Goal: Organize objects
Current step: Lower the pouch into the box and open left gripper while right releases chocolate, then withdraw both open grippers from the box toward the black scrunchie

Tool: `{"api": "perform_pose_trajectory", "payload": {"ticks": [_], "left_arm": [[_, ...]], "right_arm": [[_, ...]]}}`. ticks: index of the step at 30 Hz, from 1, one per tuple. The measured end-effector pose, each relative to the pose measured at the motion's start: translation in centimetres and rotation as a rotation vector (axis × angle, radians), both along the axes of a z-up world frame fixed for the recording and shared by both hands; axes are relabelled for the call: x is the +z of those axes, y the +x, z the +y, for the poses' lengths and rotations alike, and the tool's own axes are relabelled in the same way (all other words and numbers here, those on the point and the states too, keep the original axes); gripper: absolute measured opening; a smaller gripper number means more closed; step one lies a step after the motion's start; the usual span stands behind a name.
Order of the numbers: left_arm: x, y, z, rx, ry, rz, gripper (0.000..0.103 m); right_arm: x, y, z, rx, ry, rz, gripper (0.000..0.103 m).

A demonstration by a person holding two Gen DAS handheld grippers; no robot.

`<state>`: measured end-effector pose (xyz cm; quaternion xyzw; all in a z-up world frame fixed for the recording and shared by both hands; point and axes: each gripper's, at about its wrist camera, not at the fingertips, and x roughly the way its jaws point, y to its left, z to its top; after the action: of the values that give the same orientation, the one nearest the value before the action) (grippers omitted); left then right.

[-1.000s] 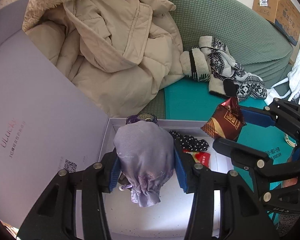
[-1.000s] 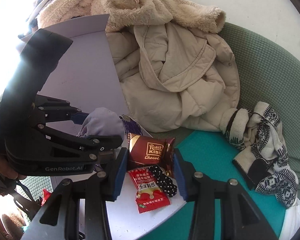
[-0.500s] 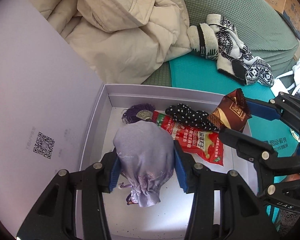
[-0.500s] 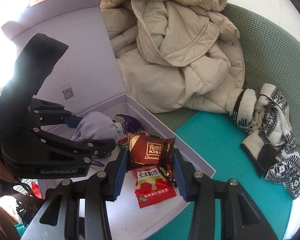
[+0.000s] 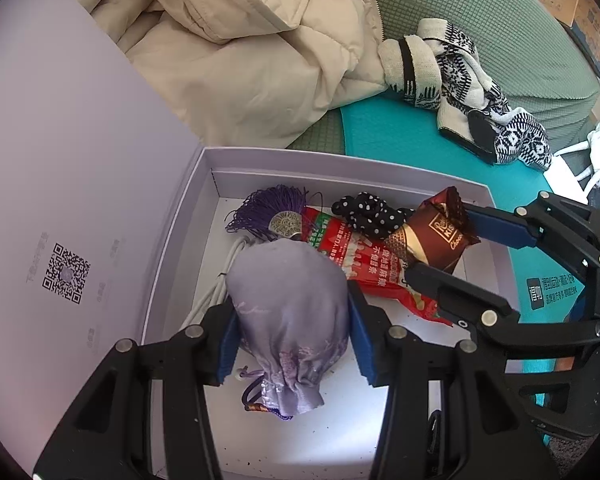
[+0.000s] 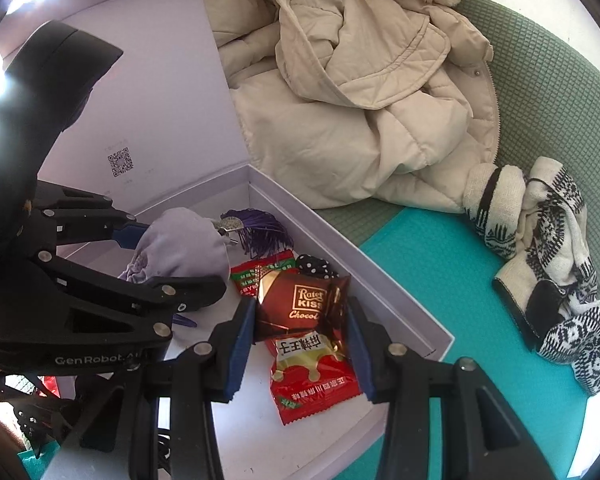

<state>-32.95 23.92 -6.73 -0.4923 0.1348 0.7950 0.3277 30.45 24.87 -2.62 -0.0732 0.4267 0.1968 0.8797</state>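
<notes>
Placing two items into the open box (image 5: 340, 168), by the look of it: both carried over its floor, neither let go yet. Starting at the left: left gripper (image 5: 290, 336) closed about halfway on a lilac pouch (image 5: 288, 304), pads pressed into both flanks, pouch over the box floor toward 7 o'clock of the left view. Long axis running roughly 12 to 6, drawstring neck pointing to 6, rounded bottom to 12, just short of a purple tassel (image 5: 272, 210) at the far wall. Touching the floor or hanging just above it: cannot tell.

Further right: right gripper (image 6: 300, 316) closed about halfway on a brown chocolate packet (image 6: 304, 304), held above a red snack packet (image 6: 312, 380) and near a dotted black cloth (image 6: 314, 266). Packet facing the camera, print upright, long axis close to 3 to 9 across the pads.

Next, probably: lowering each onto bare floor, then easing the pads apart. Soft pouch likely to slump on release; crinkly packet likely to slide on the red one.
</notes>
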Motion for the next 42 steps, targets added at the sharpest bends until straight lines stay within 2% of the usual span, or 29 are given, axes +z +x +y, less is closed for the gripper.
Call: {"api": "perform_pose_trajectory", "payload": {"ticks": [3,7,15,25,28,33,37,40,42], "left_arm": [[0.0,-0.2,-0.4,0.010,-0.004,-0.008,0.048],[-0.2,-0.6,-1.1,0.048,-0.015,-0.008,0.061],[0.9,-0.2,-1.6,0.065,-0.026,0.036,0.062],[4.4,0.9,-3.0,0.093,-0.022,0.089,0.062],[5.7,1.3,-3.8,0.104,0.006,0.080,0.062],[7.7,2.1,-4.8,0.125,0.002,0.121,0.062],[8.6,2.9,-5.6,0.140,-0.015,0.156,0.062],[8.9,3.3,-6.3,0.143,-0.017,0.156,0.062],[9.0,3.6,-6.9,0.147,-0.016,0.155,0.062]], "right_arm": [[0.0,0.0,0.3,0.007,-0.011,-0.006,0.045],[0.2,0.1,0.4,-0.006,-0.020,-0.005,0.046],[1.3,-0.8,0.3,-0.012,-0.035,-0.017,0.051],[4.4,-2.2,0.3,-0.003,-0.023,-0.063,0.051],[5.2,-2.7,0.4,0.011,-0.019,-0.077,0.051],[5.2,-2.7,0.6,0.028,-0.011,-0.061,0.051],[4.8,-2.8,0.5,0.026,0.027,-0.032,0.058],[4.6,-3.0,0.6,0.015,0.022,-0.026,0.070],[4.6,-3.3,0.7,0.015,0.017,-0.022,0.070]]}}
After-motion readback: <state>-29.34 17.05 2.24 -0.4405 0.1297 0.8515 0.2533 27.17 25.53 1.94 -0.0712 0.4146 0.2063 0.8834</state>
